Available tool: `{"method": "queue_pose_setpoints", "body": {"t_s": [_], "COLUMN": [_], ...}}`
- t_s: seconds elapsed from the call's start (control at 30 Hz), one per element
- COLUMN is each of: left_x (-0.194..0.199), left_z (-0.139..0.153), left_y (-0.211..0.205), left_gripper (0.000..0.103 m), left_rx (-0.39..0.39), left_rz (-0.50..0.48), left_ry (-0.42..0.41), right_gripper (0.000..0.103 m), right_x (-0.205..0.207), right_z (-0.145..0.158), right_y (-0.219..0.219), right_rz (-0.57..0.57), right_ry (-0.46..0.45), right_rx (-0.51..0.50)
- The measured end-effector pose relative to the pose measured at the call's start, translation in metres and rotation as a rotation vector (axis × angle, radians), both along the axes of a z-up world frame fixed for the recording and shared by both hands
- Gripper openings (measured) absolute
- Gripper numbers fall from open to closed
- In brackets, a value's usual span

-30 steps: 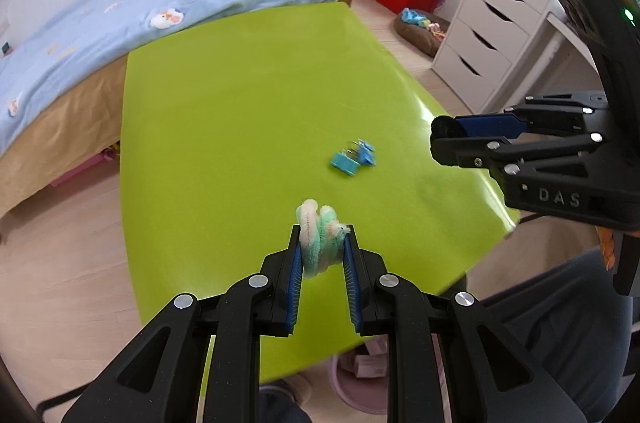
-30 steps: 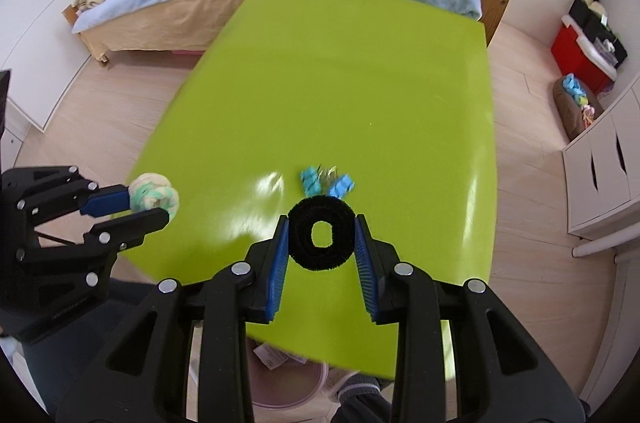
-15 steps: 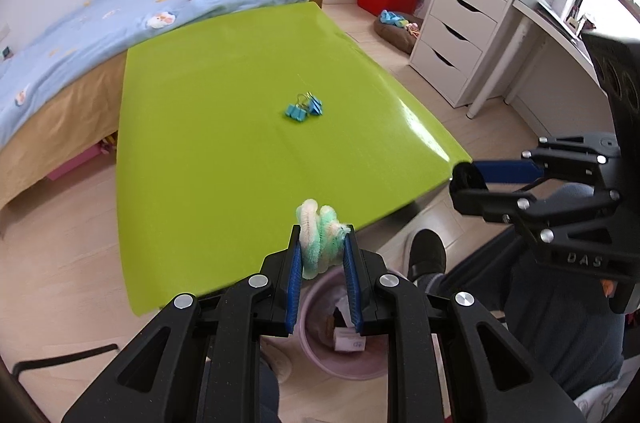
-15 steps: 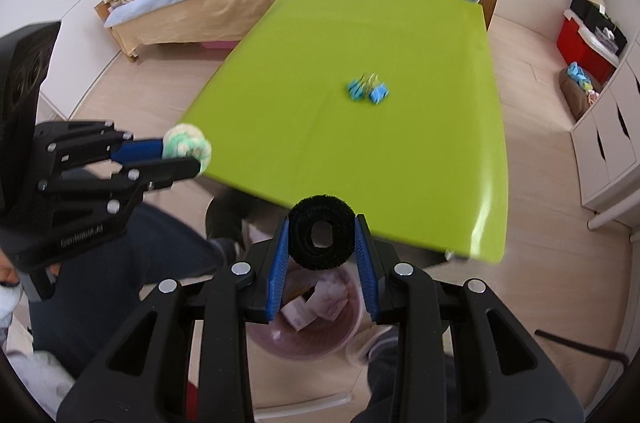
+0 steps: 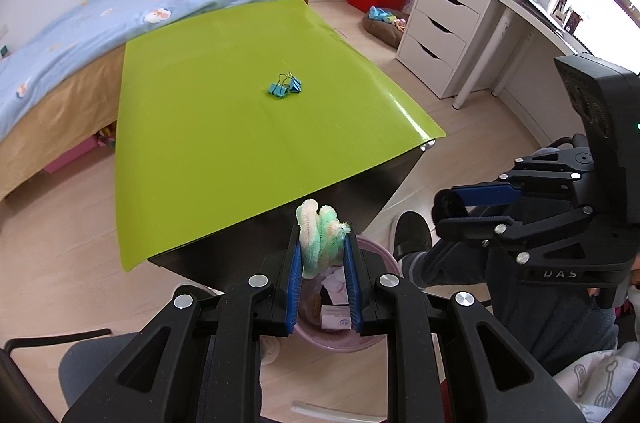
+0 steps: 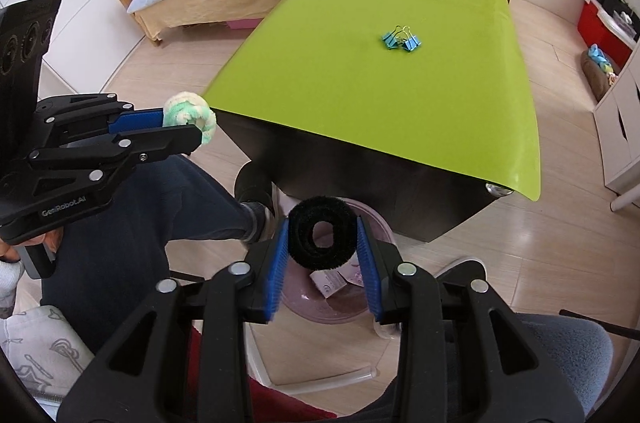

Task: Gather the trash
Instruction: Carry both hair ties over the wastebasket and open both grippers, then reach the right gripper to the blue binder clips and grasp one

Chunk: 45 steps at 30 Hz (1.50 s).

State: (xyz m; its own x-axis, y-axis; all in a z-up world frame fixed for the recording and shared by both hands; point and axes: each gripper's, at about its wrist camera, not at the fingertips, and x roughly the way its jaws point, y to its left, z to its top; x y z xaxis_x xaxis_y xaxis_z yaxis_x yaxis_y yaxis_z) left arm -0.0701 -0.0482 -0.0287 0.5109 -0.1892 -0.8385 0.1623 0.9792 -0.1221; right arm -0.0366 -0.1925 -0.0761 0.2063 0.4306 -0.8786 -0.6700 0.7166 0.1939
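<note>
At the far left lies the bed [image 5: 80, 23] with its blue cover, and the green table [image 5: 224, 119] stands just beside it. We hold the left hand-held gripper [image 5: 322, 255] off the near edge of the table and above the floor, its blue pads [image 5: 295, 277] clenched on a fluffy white-and-green scrunchie [image 5: 320, 235] that sticks up between them. Below that gripper sits the pink trash bin [image 5: 384, 259] on the floor, partly under the near edge of the table, with scraps of paper [image 5: 336, 315] inside. On the table, well apart from both grippers, lie two blue binder clips [image 5: 285, 87] touching each other. In the right wrist view, the scrunchie [image 6: 188, 115] shows at the left beside the table's corner, and our right hand-held gripper [image 6: 323, 243] is clamped on a black scrunchie [image 6: 322, 238], a thick ring with an open middle held upright between the blue pads [image 6: 276, 267]. It hangs over the same pink bin [image 6: 380, 223], whose rim shows behind and under the ring. Our dark-trousered leg [image 6: 168, 199] and shoe [image 6: 256, 183] rest beside the bin. Farther right stands a white chest of drawers [image 5: 448, 23], and the right hand-held gripper [image 5: 444, 211] shows in the left wrist view too.
</note>
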Motion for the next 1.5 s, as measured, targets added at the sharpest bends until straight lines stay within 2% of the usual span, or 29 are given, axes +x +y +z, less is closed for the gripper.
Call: {"method": "queue_pose_setpoints", "body": {"t_s": [0.07,0.1,0.3,0.57,0.67,0.73,0.77,0.8,0.83,0.87,0.9,1.13,1.5], "left_x": [-0.001,-0.001,-0.001,-0.003,-0.003,-0.002,-0.002,-0.001,-0.001,0.0,-0.001,0.0,0.003], "left_z": [0.001,0.002,0.002,-0.005,-0.005,-0.006,-0.006,-0.006,-0.007,-0.007,-0.007,-0.01,-0.009], "left_y": [0.0,0.0,0.0,-0.01,-0.015,-0.015,-0.015,-0.015,-0.015,-0.013,-0.011,-0.002,0.007], "left_gripper": [0.019,0.019,0.019,0.02,0.025,0.036,0.044,0.056,0.064,0.081,0.09,0.095,0.095], "left_rx": [-0.001,0.0,-0.001,-0.019,-0.035,-0.054,-0.058,-0.059,-0.058,-0.061,-0.061,-0.045,-0.051], "left_rz": [-0.001,0.0,-0.003,-0.038,-0.056,-0.056,-0.055,-0.05,-0.043,-0.031,-0.015,0.044,0.063], "left_ry": [-0.002,-0.002,0.004,0.031,0.033,0.032,0.03,0.03,0.027,0.021,0.007,0.023,0.016], "right_gripper": [0.077,0.083,0.095,0.097,0.097,0.097,0.097,0.098,0.098,0.098,0.099,0.1,0.1], "right_x": [0.002,0.002,0.008,0.01,0.012,0.012,0.012,0.013,0.013,0.013,0.013,0.013,0.019], "right_z": [0.0,0.001,0.002,0.008,0.01,0.012,0.013,0.014,0.014,0.014,0.014,0.013,0.011], "right_y": [-0.002,-0.002,-0.01,-0.024,-0.032,-0.036,-0.038,-0.04,-0.04,-0.041,-0.042,-0.045,-0.038], "right_rz": [-0.01,-0.016,-0.06,-0.11,-0.128,-0.137,-0.142,-0.148,-0.152,-0.155,-0.157,-0.16,-0.142], "right_ry": [-0.005,-0.008,-0.022,-0.037,-0.037,-0.038,-0.04,-0.042,-0.042,-0.043,-0.043,-0.039,-0.02], "right_rx": [0.008,0.012,-0.008,-0.002,0.011,0.017,0.022,0.026,0.027,0.029,0.028,0.041,0.061]}}
